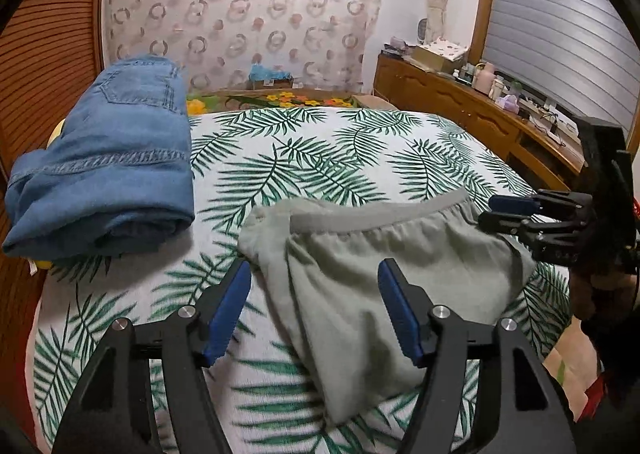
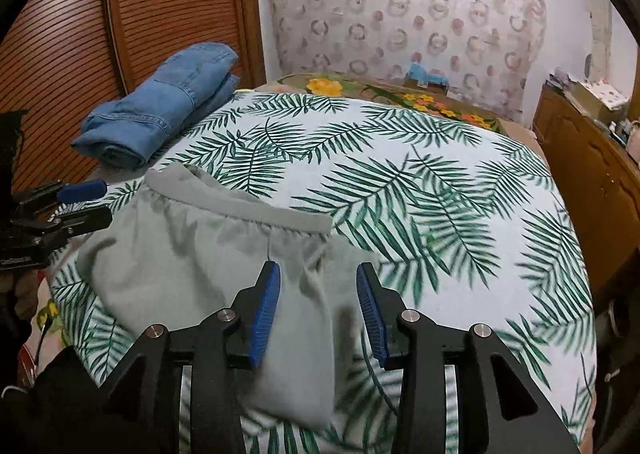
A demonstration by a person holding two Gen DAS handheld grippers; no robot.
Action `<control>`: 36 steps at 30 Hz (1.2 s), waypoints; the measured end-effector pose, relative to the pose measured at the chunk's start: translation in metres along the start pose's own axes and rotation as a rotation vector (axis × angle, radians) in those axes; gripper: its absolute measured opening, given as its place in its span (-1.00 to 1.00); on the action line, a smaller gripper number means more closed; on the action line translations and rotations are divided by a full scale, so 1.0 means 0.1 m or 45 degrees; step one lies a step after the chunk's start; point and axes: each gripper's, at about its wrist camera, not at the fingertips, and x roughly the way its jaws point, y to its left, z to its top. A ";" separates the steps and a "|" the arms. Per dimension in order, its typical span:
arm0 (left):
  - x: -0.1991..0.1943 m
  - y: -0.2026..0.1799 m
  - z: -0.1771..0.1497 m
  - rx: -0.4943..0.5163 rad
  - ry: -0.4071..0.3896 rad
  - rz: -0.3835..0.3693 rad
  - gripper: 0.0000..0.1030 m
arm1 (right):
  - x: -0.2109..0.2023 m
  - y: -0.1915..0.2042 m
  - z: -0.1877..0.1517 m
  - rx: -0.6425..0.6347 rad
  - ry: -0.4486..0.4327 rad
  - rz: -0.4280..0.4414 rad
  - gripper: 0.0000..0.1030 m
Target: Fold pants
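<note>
1 pair of grey pants [image 1: 384,274] is lying folded on the bed [image 1: 320,150], near its front edge, waistband facing away toward the far wall. The left gripper [image 1: 314,286] is hovering over the left half of the pants; its 2 blue-padded fingers [image 1: 228,310] are standing apart, released, with the cloth lying below and between them but not pinched. In the right wrist view the right gripper [image 2: 318,288] is sitting over the right edge of the same pants; its 2 fingers [image 2: 266,310] are also parted and gripping nothing, the left pad over grey cloth, the right pad over the leaf-print bed cover beside the pants. Each gripper is showing at the side of the other's view, close to the waistband corner.

1 pair of blue jeans [image 1: 108,162] is lying folded at the bed's far left, next to the slatted wooden door [image 2: 80,34], well apart from the grey pants. Count: 2 garments, 2 grippers, 4 fingers.
</note>
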 end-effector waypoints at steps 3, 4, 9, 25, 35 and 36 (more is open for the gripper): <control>0.07 0.00 0.06 0.008 0.003 0.005 0.30 | 0.14 -0.01 0.04 0.001 0.035 -0.029 -0.19; 0.09 0.01 0.08 0.011 0.006 0.007 0.30 | 0.17 -0.01 0.05 0.002 0.043 -0.040 -0.18; 0.23 0.01 0.11 0.025 0.040 0.017 0.30 | 0.29 -0.01 0.06 0.004 0.069 -0.065 -0.10; 0.48 0.06 0.04 0.010 0.158 0.044 0.33 | 0.33 -0.08 0.02 0.041 0.078 -0.131 0.43; 0.50 0.07 0.04 0.012 0.156 0.053 0.34 | 0.30 -0.13 0.03 0.061 0.055 -0.125 0.36; 0.50 0.07 0.04 0.012 0.157 0.054 0.33 | 0.29 -0.14 0.02 0.061 0.055 -0.115 0.24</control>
